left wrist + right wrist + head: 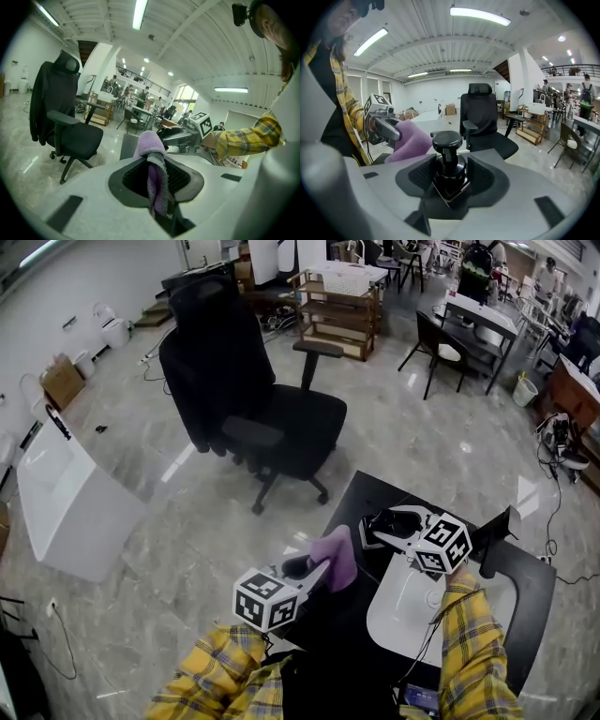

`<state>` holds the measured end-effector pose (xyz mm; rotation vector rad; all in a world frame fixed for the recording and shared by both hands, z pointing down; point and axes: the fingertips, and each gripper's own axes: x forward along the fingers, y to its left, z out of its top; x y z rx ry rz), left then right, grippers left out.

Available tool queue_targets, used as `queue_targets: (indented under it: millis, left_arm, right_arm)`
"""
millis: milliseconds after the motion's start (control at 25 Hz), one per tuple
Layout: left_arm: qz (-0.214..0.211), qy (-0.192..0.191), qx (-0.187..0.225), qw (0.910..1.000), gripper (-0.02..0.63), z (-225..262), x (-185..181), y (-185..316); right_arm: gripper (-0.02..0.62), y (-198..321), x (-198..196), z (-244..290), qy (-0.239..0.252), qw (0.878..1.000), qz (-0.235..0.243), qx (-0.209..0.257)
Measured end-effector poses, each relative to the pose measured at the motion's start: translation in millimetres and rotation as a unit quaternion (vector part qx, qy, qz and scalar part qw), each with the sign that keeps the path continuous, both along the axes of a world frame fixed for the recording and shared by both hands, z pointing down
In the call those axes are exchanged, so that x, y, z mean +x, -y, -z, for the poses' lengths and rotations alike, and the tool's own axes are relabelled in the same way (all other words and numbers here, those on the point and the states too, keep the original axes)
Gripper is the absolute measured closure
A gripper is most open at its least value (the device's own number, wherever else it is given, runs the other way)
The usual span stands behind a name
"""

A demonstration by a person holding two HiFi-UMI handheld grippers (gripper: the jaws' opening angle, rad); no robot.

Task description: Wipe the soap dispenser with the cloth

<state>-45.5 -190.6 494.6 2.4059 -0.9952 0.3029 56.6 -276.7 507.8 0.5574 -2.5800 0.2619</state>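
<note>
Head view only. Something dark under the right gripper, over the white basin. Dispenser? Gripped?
Observer: Yes. The black soap dispenser stands between the right gripper's pads, which sit against its sides.
Operator: Left one actually pinching the cloth?
Observer: Yes, left gripper jaws are closed on the purple cloth; a grey strip runs down it.
Operator: Cloth on the bottle yet?
Observer: No. Right gripper view shows a clear gap between cloth and pump head.
</note>
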Motion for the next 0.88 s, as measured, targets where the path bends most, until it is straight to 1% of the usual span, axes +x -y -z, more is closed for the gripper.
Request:
queue_targets:
  millis: [40,160,280,440,640,880]
  left_arm:
    - [0.001,0.000,-0.001,1.0000,0.541,-0.7,-0.5,0.6]
    - [0.005,0.000,-0.004,1.0000,0.541,-3.5,-1.2,2.6]
    - [0.009,-0.003,-0.009,0.9999,0.541,-6.4,1.2,5.4]
    - [0.010,-0.006,-0.011,0.9999,0.541,-8.8,7.5,10.1]
    - [0.009,-0.008,-0.012,0.9998,0.541,-9.7,9.3,12.5]
    - [0.017,-0.013,-0.017,0.9996,0.541,-12.9,5.8,11.5]
  right_arm:
    - [0.409,-0.2,-0.7,-0.3,0.001,1.000,0.000,-0.003]
    - [0.410,-0.3,-1.2,-1.0,0.005,1.000,-0.010,-0.010]
    - [0.410,0.1,-0.2,-1.9,0.009,0.999,-0.033,-0.014]
    - [0.410,1.2,3.6,-5.1,0.020,0.997,-0.078,-0.019]
    - [0.410,1.0,3.7,-6.1,0.020,0.991,-0.131,-0.017]
    - [0.410,-0.7,3.6,-7.9,0.029,0.978,-0.206,-0.027]
